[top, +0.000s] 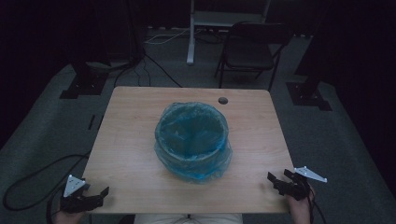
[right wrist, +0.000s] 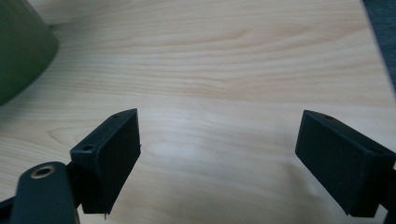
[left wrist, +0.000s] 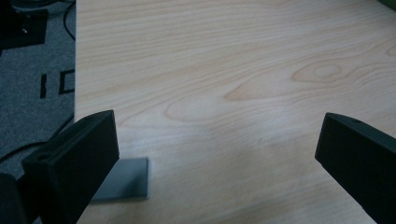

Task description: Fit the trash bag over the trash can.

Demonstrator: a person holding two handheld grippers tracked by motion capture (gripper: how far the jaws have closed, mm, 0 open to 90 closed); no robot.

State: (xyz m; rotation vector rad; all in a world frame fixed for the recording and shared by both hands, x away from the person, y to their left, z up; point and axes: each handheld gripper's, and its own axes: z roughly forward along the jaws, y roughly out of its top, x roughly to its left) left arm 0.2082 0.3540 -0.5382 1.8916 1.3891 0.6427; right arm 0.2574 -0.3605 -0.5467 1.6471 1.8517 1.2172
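A round bin lined with a blue plastic bag [top: 193,140] stands upright in the middle of the wooden table [top: 130,140]. The bag's edge is folded down over the rim, and the inside looks empty. My left gripper [top: 103,196] rests at the near left corner of the table, far from the bin. In its own view the left gripper [left wrist: 219,144] is open, with bare wood between the jaws. My right gripper [top: 278,176] sits at the near right corner. Seen up close, the right gripper [right wrist: 219,140] is also open and holds nothing; the bin's green wall [right wrist: 18,46] shows at upper left.
A small dark hole [top: 222,100] marks the tabletop near its far edge. A flat grey piece [left wrist: 126,179] lies by the left table edge under my left jaw. A folding chair [top: 252,46] stands behind the table. Cables [top: 28,182] trail over the grey carpet at left.
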